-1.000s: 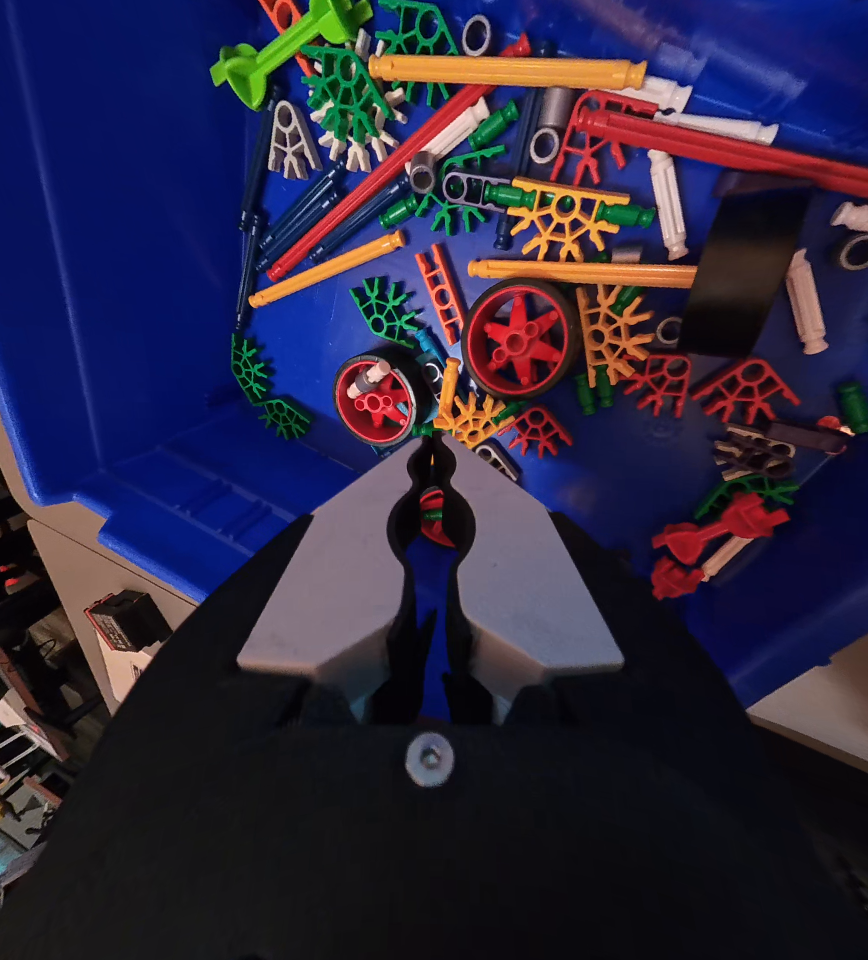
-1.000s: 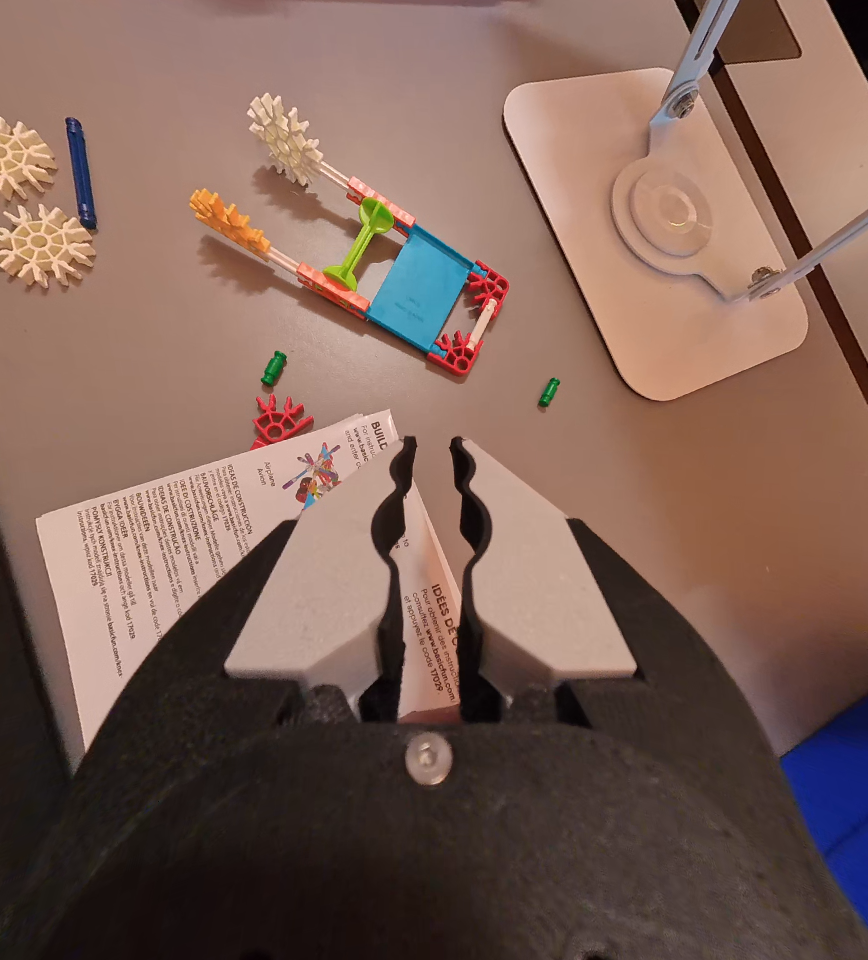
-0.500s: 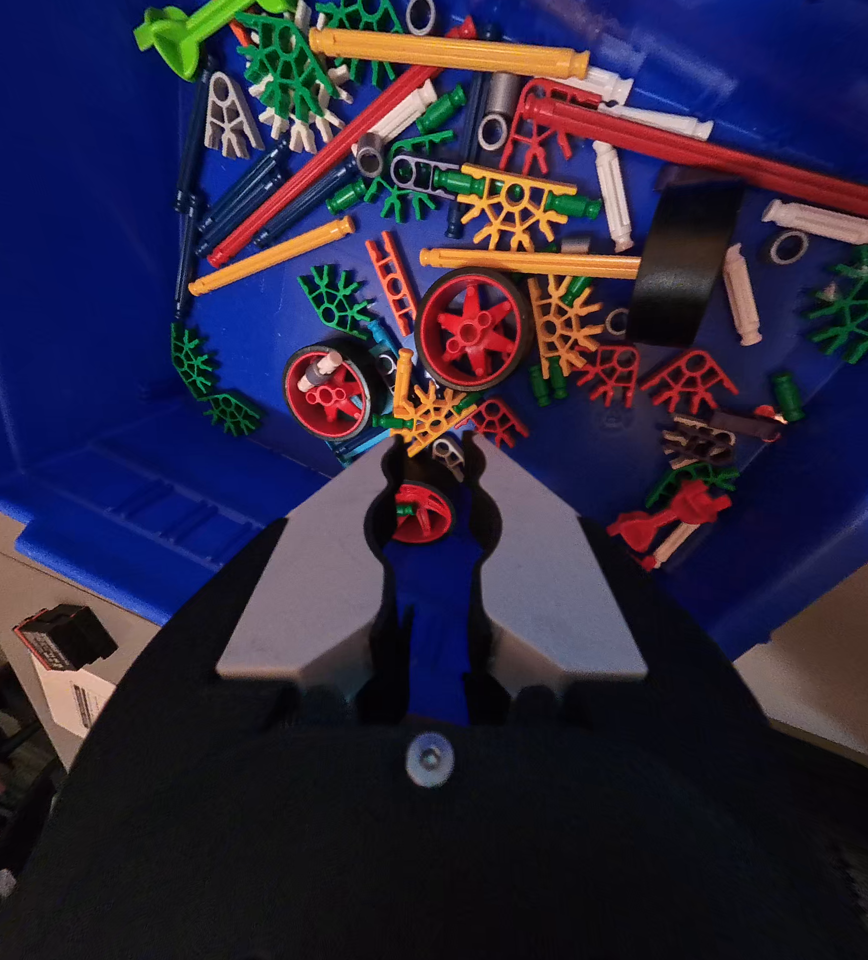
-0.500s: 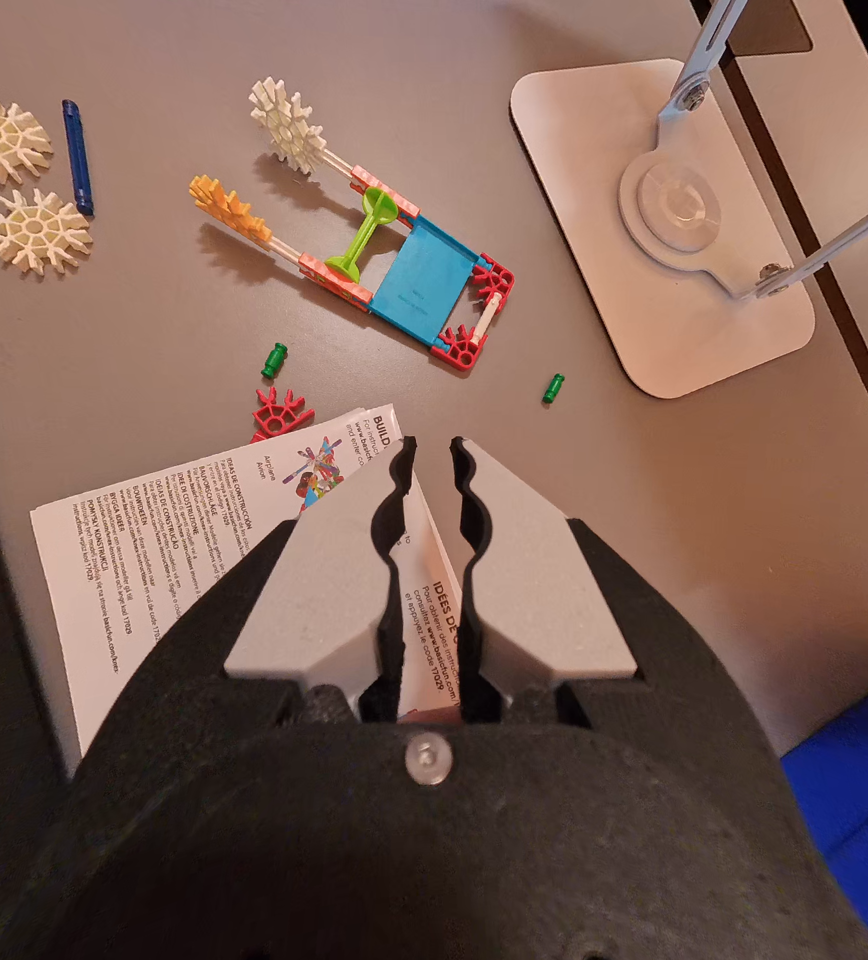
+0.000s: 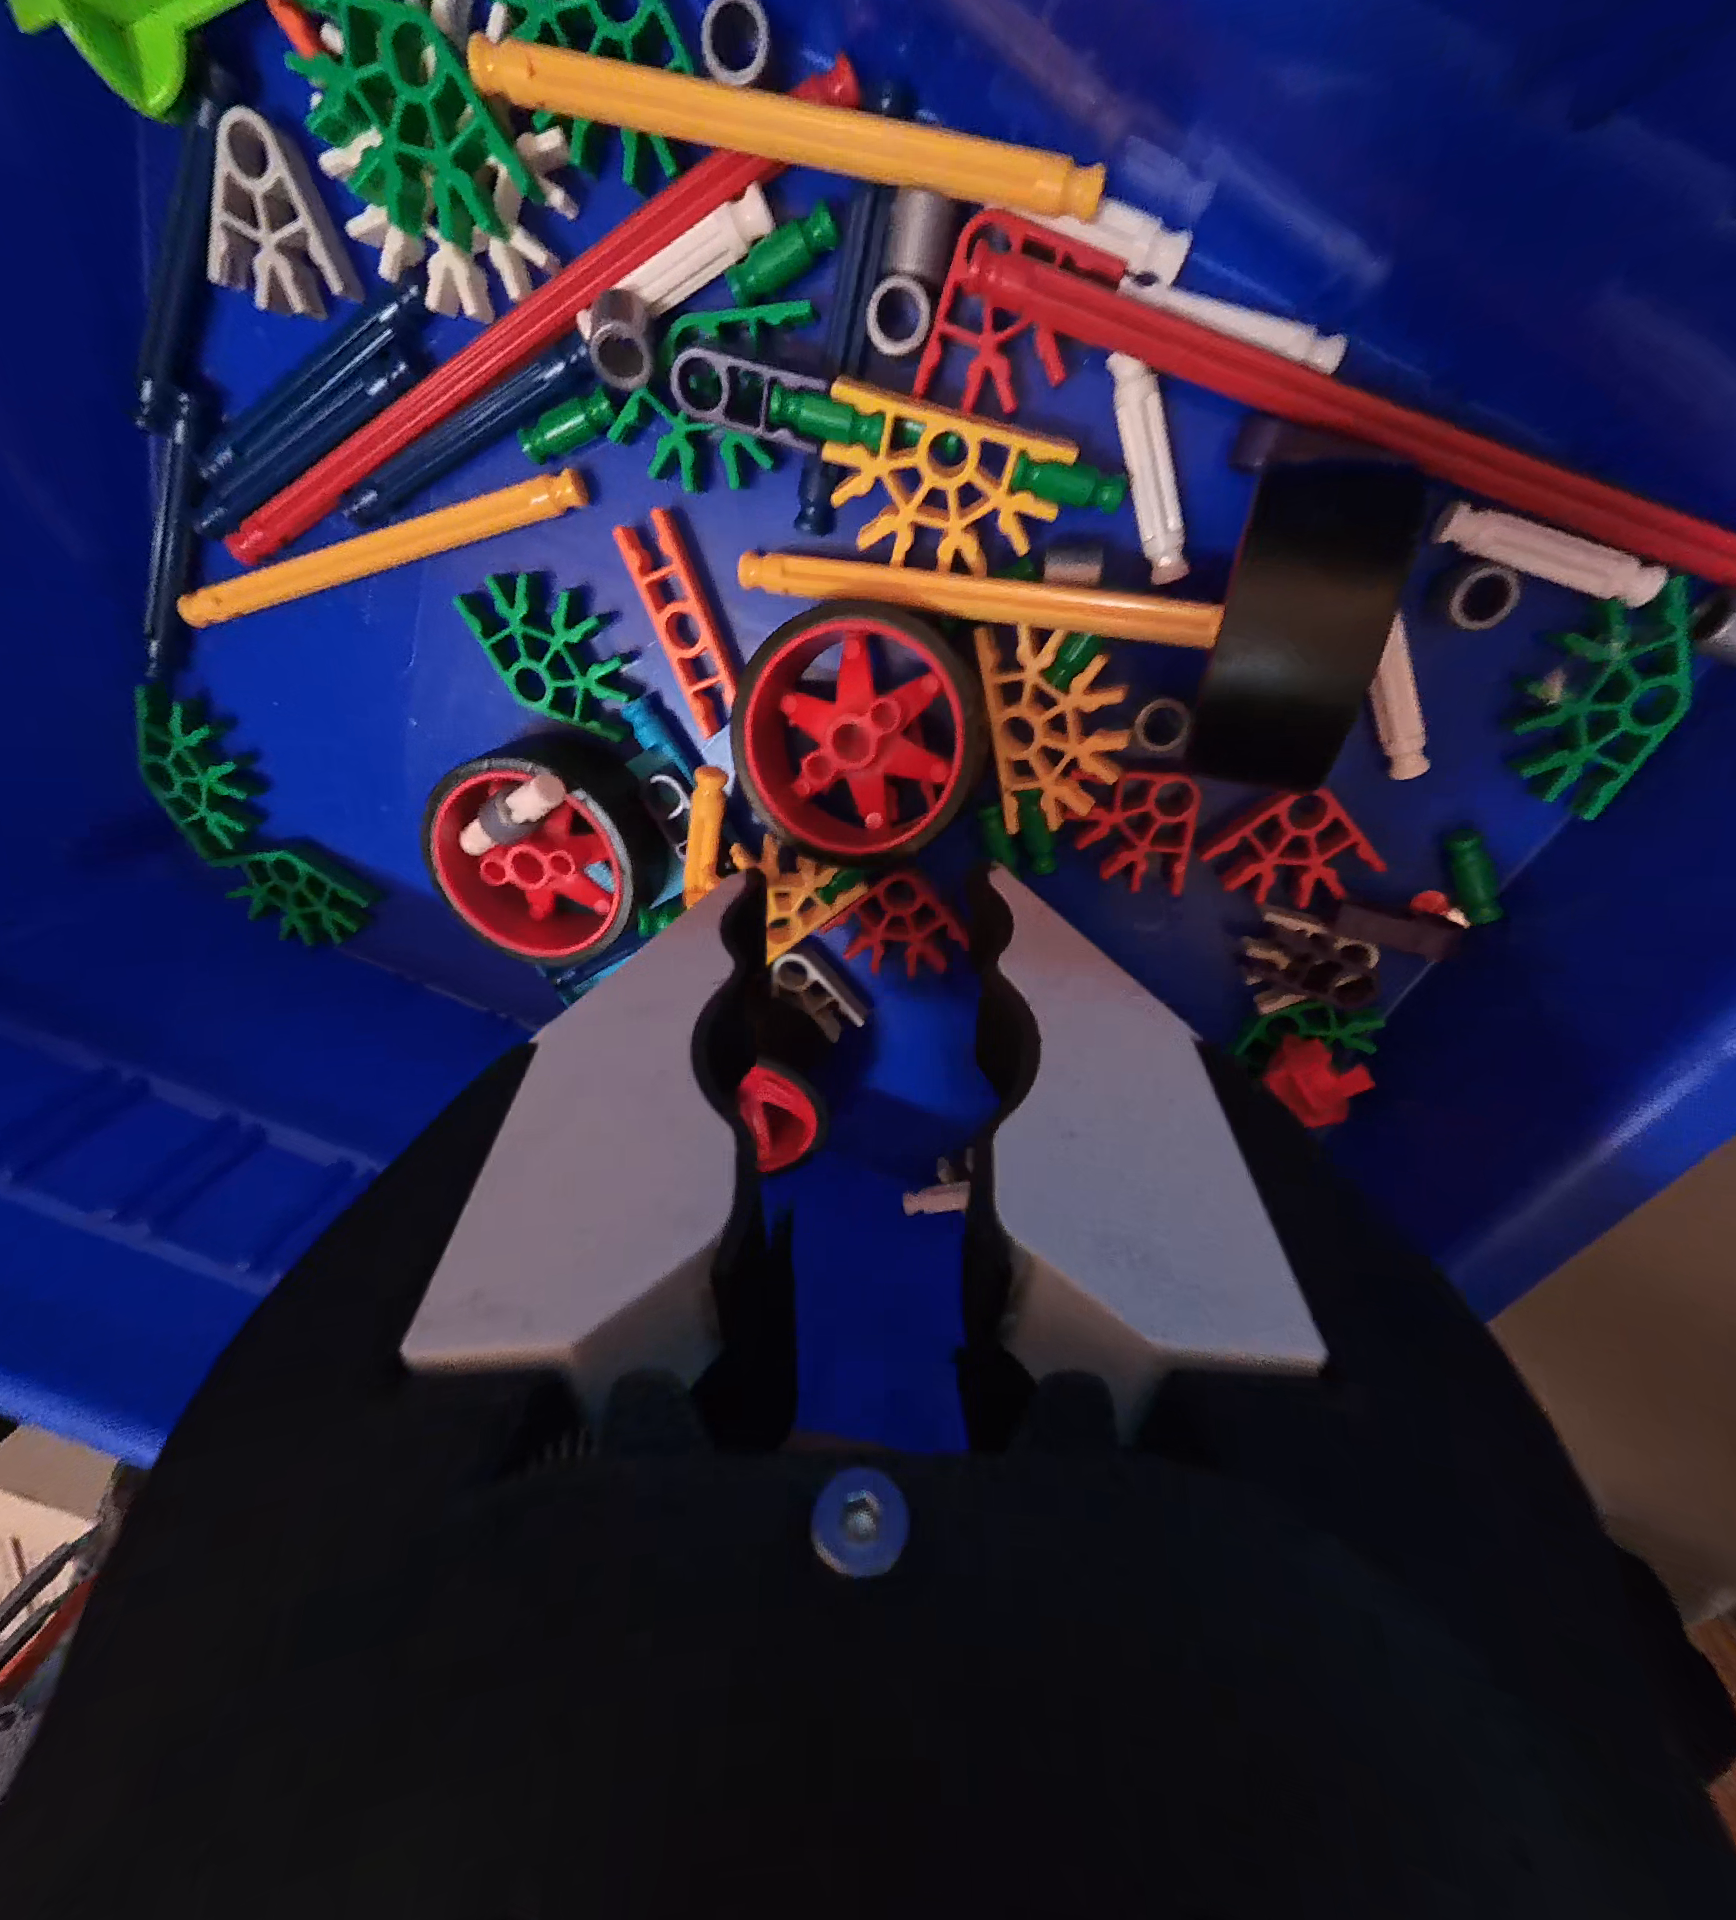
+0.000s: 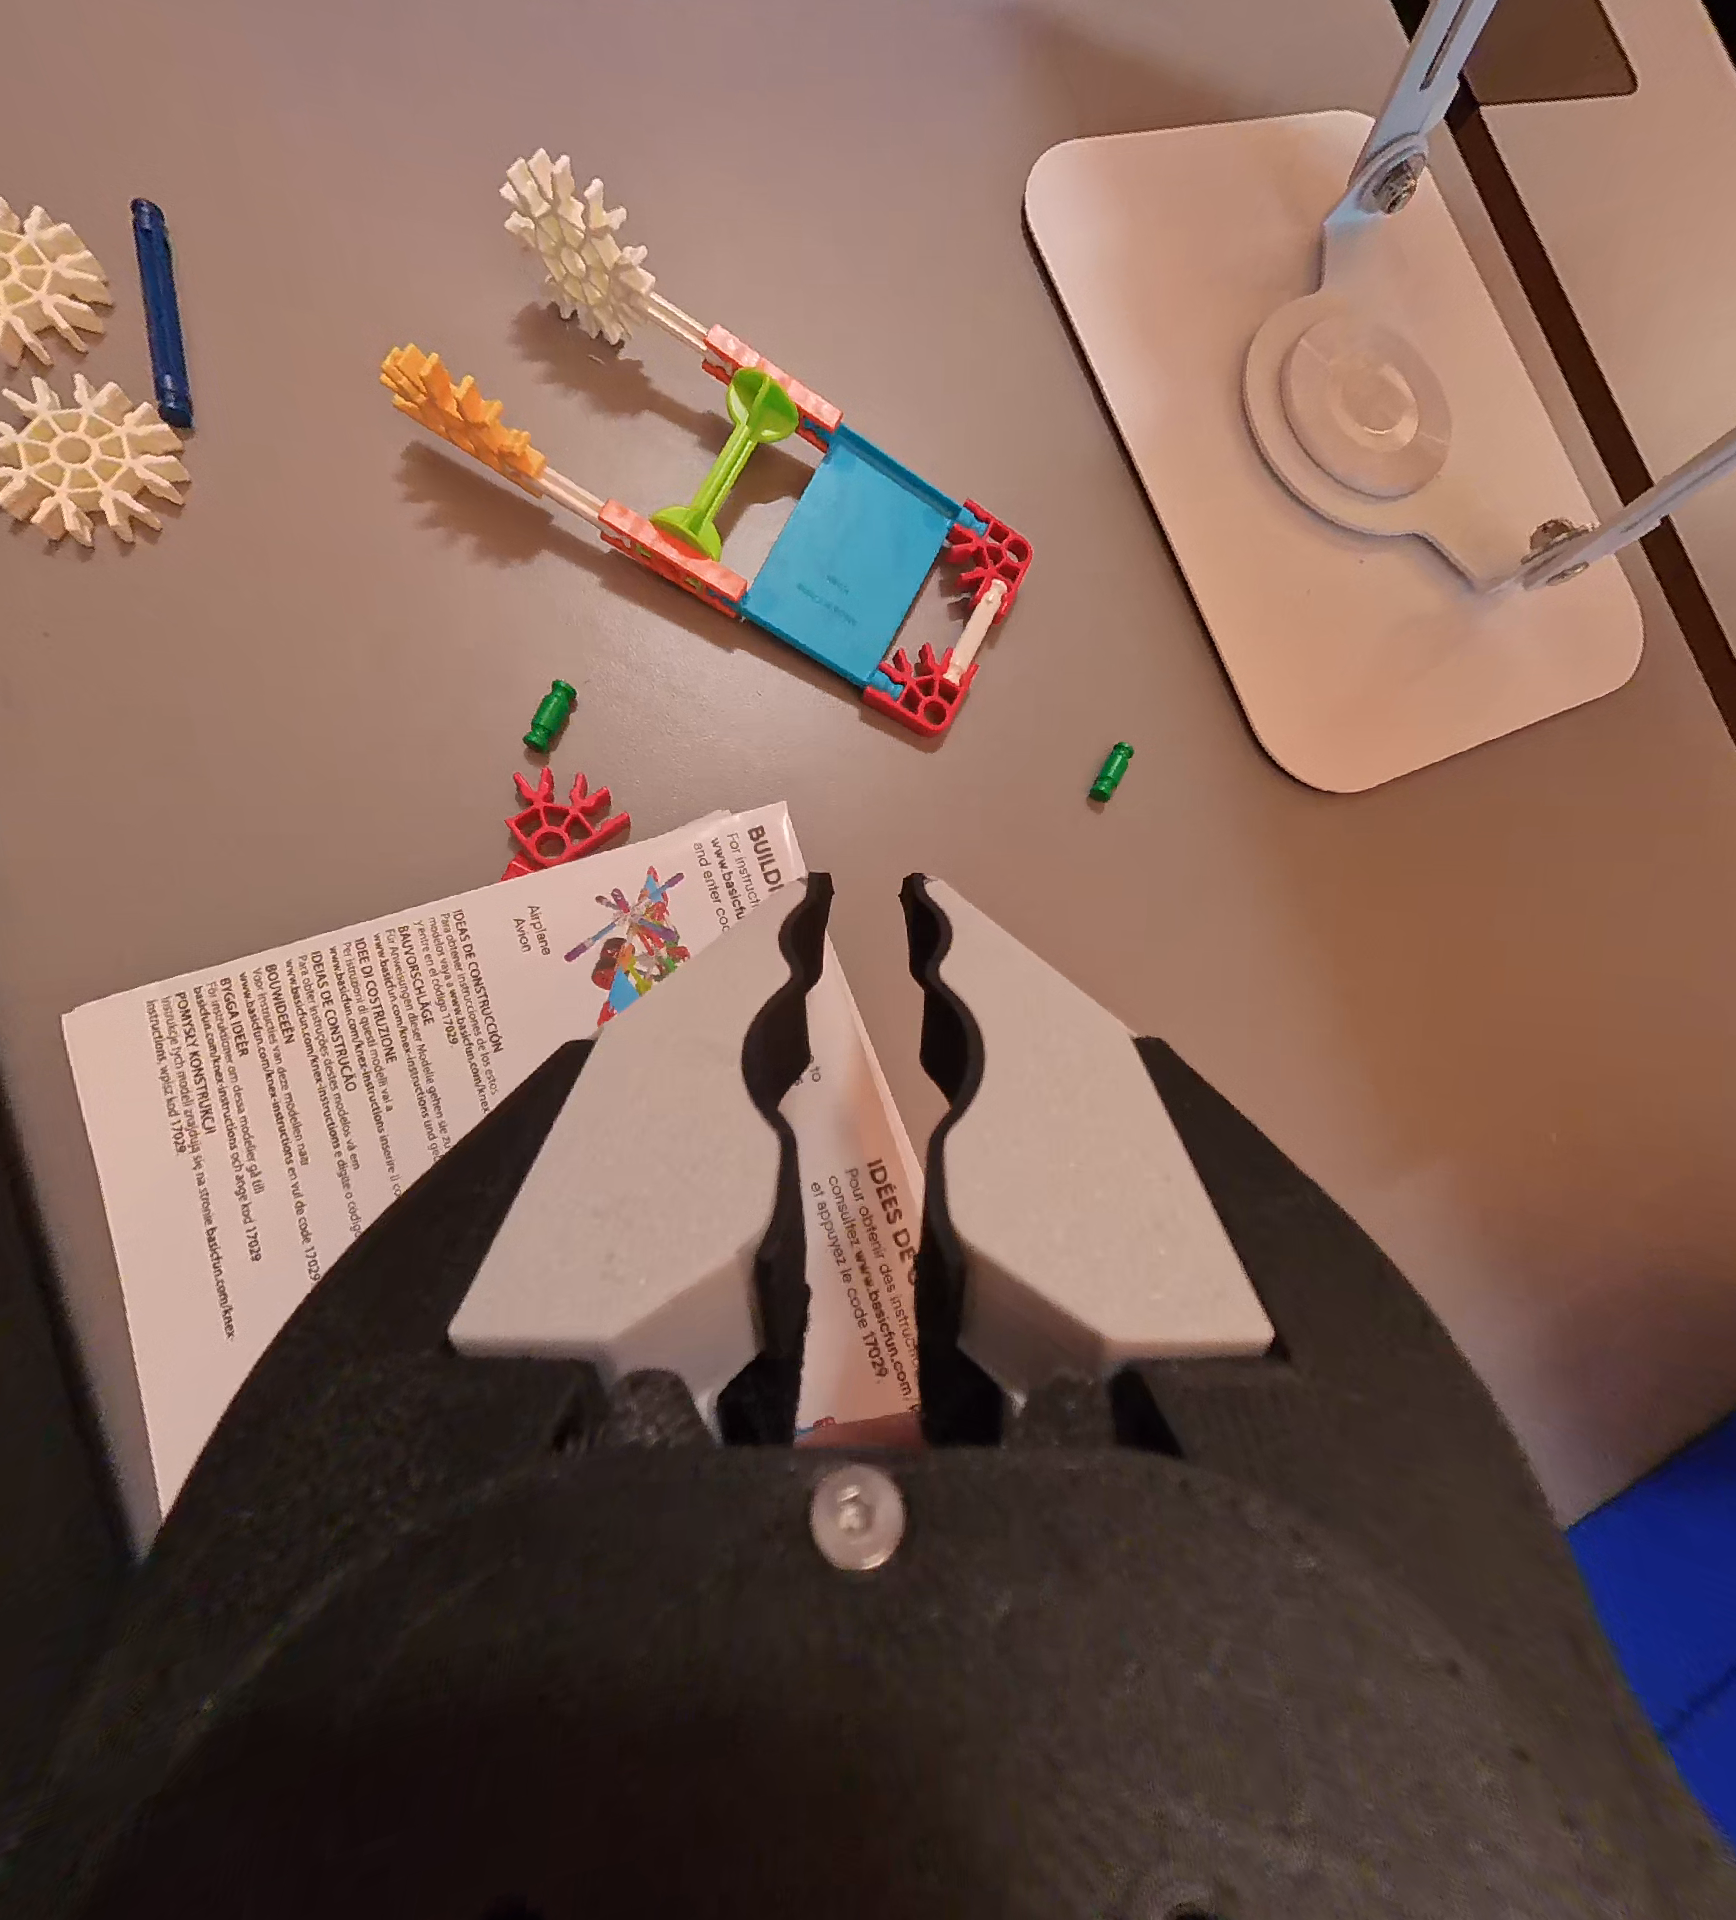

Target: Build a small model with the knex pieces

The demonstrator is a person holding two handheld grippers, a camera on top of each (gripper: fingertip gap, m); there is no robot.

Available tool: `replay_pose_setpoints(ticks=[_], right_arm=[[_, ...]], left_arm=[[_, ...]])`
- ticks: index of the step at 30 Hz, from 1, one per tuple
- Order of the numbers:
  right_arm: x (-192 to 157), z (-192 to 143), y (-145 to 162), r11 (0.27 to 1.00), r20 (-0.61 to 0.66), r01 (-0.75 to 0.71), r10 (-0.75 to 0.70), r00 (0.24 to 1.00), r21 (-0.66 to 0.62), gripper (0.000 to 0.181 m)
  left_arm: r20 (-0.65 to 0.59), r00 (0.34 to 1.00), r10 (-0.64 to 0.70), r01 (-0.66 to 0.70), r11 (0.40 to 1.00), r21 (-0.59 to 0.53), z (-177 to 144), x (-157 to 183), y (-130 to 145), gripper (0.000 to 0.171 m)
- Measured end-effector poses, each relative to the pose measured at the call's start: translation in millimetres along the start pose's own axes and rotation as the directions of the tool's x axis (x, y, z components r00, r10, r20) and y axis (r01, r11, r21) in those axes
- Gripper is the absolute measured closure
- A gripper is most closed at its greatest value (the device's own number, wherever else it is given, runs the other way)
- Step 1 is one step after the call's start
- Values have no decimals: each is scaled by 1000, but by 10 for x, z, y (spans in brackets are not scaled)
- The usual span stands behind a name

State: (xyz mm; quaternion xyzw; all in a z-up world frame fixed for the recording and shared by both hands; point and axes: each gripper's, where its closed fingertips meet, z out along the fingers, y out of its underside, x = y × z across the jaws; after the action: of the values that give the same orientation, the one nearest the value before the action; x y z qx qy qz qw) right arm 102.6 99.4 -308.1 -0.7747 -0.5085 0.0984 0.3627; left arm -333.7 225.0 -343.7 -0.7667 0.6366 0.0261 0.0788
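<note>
Left hand-held gripper (image 5: 869, 904): we see its jaws well apart, clamped on nothing, hanging over the blue bin (image 5: 64, 1143).
Between the left fingers: a small red wheel (image 5: 779, 1117) sits against the inner notch of the left finger; we cannot tell whether it touches the finger or lies on the bin floor below. A short white rod (image 5: 937, 1195) shows just beside the right finger.
At the left fingertips: a yellow connector (image 5: 802, 899) and a red connector (image 5: 905, 920) lie between the tips.
Just beyond: a large red wheel (image 5: 853, 732) with a dark tyre, and a second red wheel (image 5: 531, 862) to its left.
Farther in the bin: a loose black tyre (image 5: 1300, 634), then a long red rod (image 5: 1363, 405) and a long yellow rod (image 5: 781, 125) among mixed pieces.
Right hand-held gripper (image 6: 864, 894): we note a narrow gap between the jaws and nothing in it.
Under the right gripper: a printed leaflet (image 6: 324, 1091) lies flat on the desk (image 6: 1155, 987).
Near the leaflet: a red fan connector (image 6: 563, 821) partly under its edge, and two short green rods (image 6: 549, 715) (image 6: 1110, 771) lying well apart.
Mid desk: a part-built frame with a blue panel (image 6: 843, 566).
Far desk: two white snowflake connectors (image 6: 79, 457) (image 6: 2, 275), a blue rod (image 6: 160, 312), and a pale stand base (image 6: 1207, 416).
</note>
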Motion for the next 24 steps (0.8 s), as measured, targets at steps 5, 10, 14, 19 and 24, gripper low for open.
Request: replay_pose_setpoints(ticks=[5,10,14,19,24], right_arm=[[-11,9,6,1000,2,7,-7,1000,-5,168],[-5,2,17,1000,2,6,-6,1000,-5,168],[2,-11,12,1000,-2,5,-5,1000,-1,168],[2,-7,19,1000,-2,6,-6,1000,-4,168],[8,-9,21,1000,-3,4,-4,1000,-3,168]], left_arm=[[8,999,33,-33,999,-43,84,-3,-15,146],[13,999,47,-46,997,-60,84,-30,-20,154],[37,998,58,-56,997,-59,77,-54,-20,171],[43,997,65,-62,997,-54,55,-42,-24,171],[59,996,65,-63,997,-42,-10,-62,-25,171]])
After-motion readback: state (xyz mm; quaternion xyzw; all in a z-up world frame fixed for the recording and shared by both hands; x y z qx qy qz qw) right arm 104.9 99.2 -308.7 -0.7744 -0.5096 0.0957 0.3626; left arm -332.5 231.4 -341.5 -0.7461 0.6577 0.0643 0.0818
